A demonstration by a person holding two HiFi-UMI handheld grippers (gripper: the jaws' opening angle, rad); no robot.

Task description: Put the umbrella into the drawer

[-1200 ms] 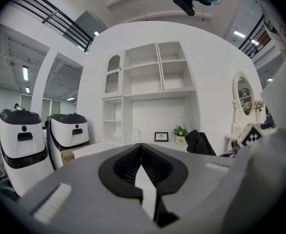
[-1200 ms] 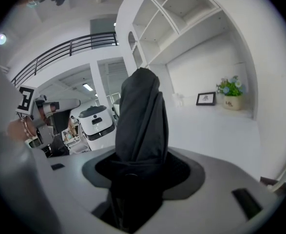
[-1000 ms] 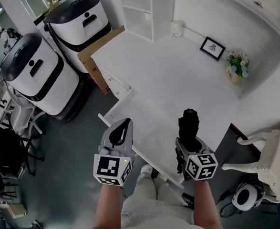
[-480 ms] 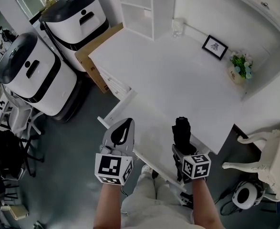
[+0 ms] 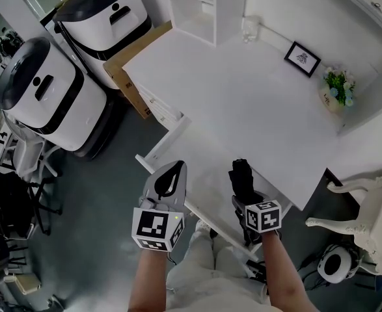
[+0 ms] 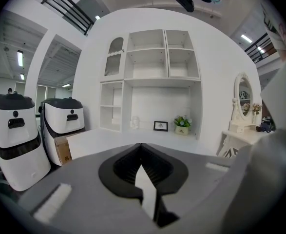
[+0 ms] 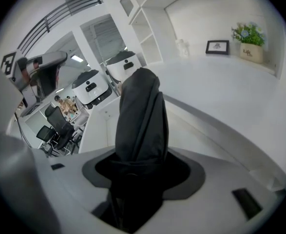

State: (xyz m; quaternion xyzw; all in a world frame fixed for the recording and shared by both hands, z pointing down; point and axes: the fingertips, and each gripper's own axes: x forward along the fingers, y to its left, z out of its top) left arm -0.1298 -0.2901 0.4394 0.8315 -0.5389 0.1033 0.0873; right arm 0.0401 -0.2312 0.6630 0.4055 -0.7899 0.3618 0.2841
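A folded black umbrella (image 5: 241, 176) stands up out of my right gripper (image 5: 244, 195), which is shut on its lower part. In the right gripper view the umbrella (image 7: 140, 116) fills the middle and hides the gap of the right gripper (image 7: 137, 182). It hangs over the right part of the open white drawer (image 5: 200, 164), which juts out from the table's near edge. My left gripper (image 5: 172, 174) hovers over the drawer's left front part. Its jaws meet at a point in the left gripper view (image 6: 142, 146), with nothing held.
The white table (image 5: 243, 103) carries a framed picture (image 5: 302, 57), a flower pot (image 5: 338, 88) and a small white figure (image 5: 249, 28) along the back wall. Two white-and-black machines (image 5: 44, 99) and a cardboard box (image 5: 131, 77) stand left. A white chair (image 5: 373, 213) is right.
My right gripper has sunk and tipped further downward with the umbrella, drifting left over the drawer. The left gripper has dropped slightly.
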